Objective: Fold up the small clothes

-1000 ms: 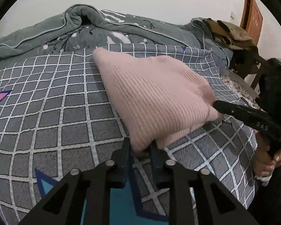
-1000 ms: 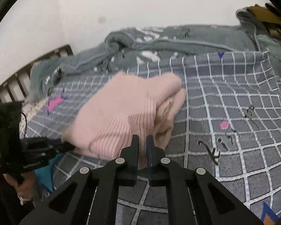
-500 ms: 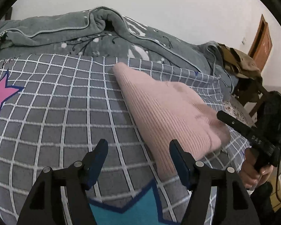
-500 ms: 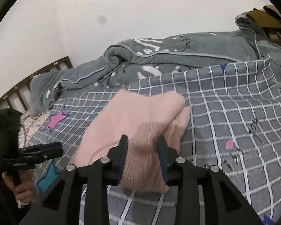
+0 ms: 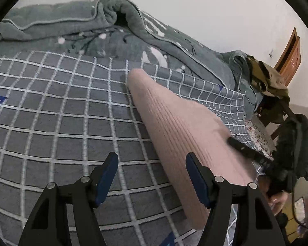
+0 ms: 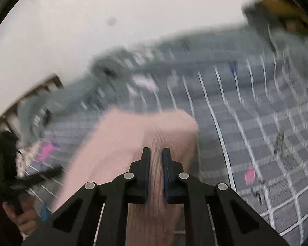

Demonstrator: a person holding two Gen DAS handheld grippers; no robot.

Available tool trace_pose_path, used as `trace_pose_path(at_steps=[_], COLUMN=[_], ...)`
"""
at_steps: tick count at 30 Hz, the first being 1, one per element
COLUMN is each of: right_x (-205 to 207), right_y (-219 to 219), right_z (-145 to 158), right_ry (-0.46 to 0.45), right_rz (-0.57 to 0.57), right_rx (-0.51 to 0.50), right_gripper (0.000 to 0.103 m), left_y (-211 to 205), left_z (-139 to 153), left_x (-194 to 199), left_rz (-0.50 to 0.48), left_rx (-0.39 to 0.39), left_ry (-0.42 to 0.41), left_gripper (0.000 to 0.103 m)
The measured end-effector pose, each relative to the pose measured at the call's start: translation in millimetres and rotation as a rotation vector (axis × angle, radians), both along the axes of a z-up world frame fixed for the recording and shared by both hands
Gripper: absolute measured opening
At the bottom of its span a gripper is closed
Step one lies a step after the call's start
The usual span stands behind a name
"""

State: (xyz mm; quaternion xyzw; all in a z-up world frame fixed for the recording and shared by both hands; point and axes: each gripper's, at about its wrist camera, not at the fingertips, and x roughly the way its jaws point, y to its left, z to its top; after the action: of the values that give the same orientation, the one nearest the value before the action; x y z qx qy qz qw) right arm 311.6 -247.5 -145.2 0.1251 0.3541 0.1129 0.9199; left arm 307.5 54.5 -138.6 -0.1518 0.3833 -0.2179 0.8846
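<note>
Pink ribbed knit garment point(image 5: 180, 135) runs diagonal, upper centre to lower right; left gripper point(image 5: 152, 176) apart, empty, garment to its right. Right gripper point(image 6: 156, 174) closing on garment fold.

The left gripper point(image 5: 152, 170) points down at a slant with its two fingers wide apart and nothing between them. The right gripper point(image 6: 155, 160) also tilts down. Its jaws are closing, and pink knit cloth point(image 6: 154, 205) sits between its fingers.
</note>
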Motion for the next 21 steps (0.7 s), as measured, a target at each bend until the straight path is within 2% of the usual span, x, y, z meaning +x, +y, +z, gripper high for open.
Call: trace_pose_path(at_steps=[2,4,6,11,14,18,20,21], right_x=[-1.6,-2.7,1.0,7.9,16.6,23.2,23.1,23.2], right_y=[0.6,3.5,5.9,4.9,-3.8,-11.0,-8.2,-6.6], right_z=[4.1,10.1,7.3,-7.9,-16.7,-26.7,-28.2,-28.7], right_ry=[-0.006,-0.012,0.014,0.097,0.142,0.182,0.179,0.177], right_rz=[0.014,0.028,0.029,0.042,0.03,0.04,0.041,0.045], right_rx=[0.003,-0.01,-0.021,0.017,0.066,0.145,0.14,0.14], right_gripper=[0.016,0.027,0.043,0.049,0.058,0.06,0.06,0.06], left_y=[-5.7,-8.8,-9.3,-13.9,-19.8,-28.9,-30.4,-31.0], left_z=[-1.6,-1.8,-2.9,-9.8,-13.0,-18.1,-21.0,-21.9], left_x=[3.9,8.4,13.3,26.1,30.5,35.9,37.5,38.2], left_rz=[-0.007,-0.006,-0.011,-0.016,-0.016,-0.01,-0.013,-0.021], left_rx=[-0.002,-0.024,-0.057,-0.116,-0.125,-0.115,-0.126,-0.142], left_ry=[0.013,0.018,0.027,0.073,0.085,0.104,0.113,0.118], left_gripper=[0.066,0.068,0.07,0.07,0.07,0.07,0.062,0.054])
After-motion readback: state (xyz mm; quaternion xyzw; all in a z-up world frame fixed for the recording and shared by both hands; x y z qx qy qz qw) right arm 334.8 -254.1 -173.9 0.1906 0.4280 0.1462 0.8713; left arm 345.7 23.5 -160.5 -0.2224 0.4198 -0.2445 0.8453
